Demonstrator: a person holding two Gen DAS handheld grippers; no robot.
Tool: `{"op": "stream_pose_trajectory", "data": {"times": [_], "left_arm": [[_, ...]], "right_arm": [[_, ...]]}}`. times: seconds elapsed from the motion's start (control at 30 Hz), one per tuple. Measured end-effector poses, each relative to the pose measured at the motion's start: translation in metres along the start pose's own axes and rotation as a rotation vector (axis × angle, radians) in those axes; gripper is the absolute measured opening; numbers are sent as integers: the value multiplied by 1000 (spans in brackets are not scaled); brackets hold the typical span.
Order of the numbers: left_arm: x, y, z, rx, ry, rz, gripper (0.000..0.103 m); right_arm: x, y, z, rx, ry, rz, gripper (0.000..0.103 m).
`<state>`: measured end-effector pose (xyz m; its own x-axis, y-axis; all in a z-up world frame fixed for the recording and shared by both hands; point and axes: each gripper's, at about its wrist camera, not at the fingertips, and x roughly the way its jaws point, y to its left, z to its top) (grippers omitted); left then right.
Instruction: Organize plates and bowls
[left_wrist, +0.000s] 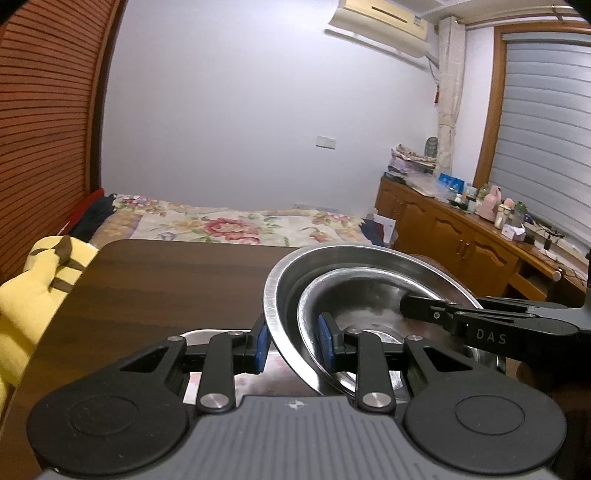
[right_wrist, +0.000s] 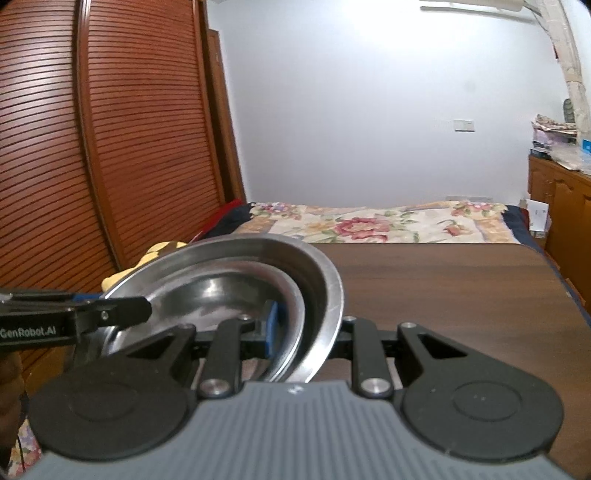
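While both claws clamp opposite rims, nested bowls (left_wrist: 354, 295) hang between.

Small bowl (left_wrist: 369, 306) in big bowl (left_wrist: 291, 273), over table (left_wrist: 166, 280); bed (left_wrist: 240, 225) behind.

A home bedroom: a bed (left_wrist: 236, 225) with floral quilt, slatted wooden wardrobe doors (right_wrist: 110, 147), wall air conditioner (left_wrist: 384, 26), cluttered sideboard (left_wrist: 461, 236).
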<state>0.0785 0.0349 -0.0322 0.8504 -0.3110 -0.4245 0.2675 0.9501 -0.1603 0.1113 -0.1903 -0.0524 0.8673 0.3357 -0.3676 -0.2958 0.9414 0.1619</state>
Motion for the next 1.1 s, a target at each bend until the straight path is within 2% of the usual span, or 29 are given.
{"op": "stream_pose_trajectory", "data": {"times": [0.5, 1.1], "left_arm": [[-11, 44, -7, -48, 3, 58, 29], [0, 59, -19, -66, 54, 66, 29]], "right_arm": [[25, 39, -5, -50, 61, 73, 24], [43, 48, -10, -59, 118, 74, 24]]}}
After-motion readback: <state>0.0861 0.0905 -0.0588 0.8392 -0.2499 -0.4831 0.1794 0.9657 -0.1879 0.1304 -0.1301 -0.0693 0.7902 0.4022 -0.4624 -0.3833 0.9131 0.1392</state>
